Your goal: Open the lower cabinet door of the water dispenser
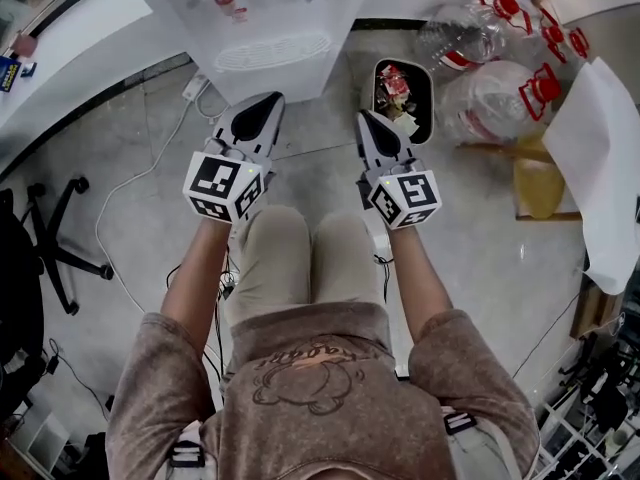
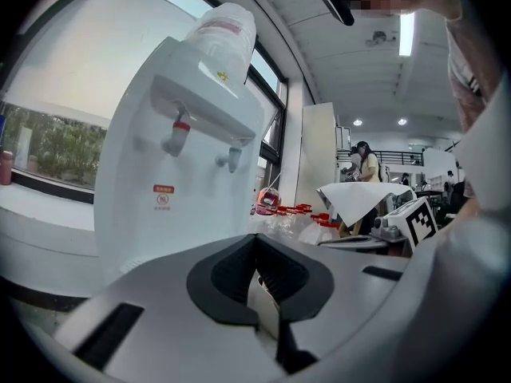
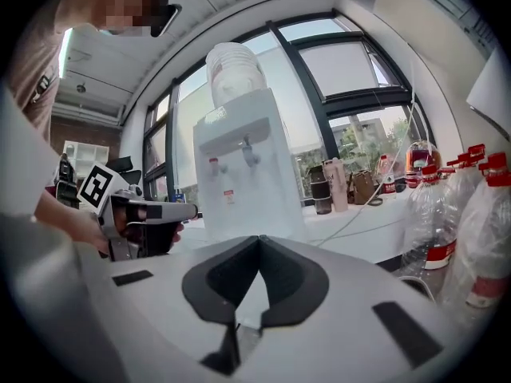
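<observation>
As left gripper point(image 1: 262, 110) and right gripper point(image 1: 369, 120) hover, floor point(image 1: 312, 128) fronts the water dispenser point(image 1: 270, 38).

No words legible. On dispenser point(image 2: 200, 214) front: small red-and-white sticker point(image 2: 163, 199) with crossed-circle sign, print too small to read. On bottle point(image 2: 226, 30) above: faint red label, unreadable. On left cube point(image 1: 224, 186) and right cube point(image 1: 406, 198): black-and-white square markers. On sweater point(image 1: 305, 373): curved lettering over a drawing, illegible.
</observation>
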### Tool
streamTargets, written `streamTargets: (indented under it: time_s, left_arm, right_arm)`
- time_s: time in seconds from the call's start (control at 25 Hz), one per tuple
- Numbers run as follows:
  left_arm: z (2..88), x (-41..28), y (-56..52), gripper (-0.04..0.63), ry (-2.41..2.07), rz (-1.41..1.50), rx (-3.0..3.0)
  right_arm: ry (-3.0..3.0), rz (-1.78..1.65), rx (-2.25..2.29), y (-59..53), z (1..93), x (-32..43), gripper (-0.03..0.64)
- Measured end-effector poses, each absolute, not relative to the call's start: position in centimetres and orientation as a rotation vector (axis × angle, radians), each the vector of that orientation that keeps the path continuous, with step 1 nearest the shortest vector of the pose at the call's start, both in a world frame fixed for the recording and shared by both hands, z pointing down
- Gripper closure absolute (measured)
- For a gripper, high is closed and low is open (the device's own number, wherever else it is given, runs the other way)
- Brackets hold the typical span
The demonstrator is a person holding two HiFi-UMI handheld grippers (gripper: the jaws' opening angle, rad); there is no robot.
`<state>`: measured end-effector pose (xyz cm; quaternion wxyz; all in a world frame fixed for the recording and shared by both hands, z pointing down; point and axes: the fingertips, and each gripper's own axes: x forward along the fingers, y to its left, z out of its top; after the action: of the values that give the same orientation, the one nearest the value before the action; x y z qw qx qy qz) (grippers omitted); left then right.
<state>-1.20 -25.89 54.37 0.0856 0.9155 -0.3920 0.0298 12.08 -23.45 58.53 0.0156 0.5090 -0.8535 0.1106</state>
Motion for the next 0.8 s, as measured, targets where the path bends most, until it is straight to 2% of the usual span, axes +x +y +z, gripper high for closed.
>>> streamTargets:
  time_s: [0.44,0.8]
  left_arm:
    - [59.7,-0.7,-26.8,0.583,-1.19,0.032,2.755]
    - [60.5,-0.6,-26.0,0.583,-1.226,0.047,2.771]
  right_arm:
    - [-2.713,0.279,1.547,-25.4,64.9,12.7,0.611]
    - [-2.762,0.214,1.539,-25.1,64.8,12.2,0.611]
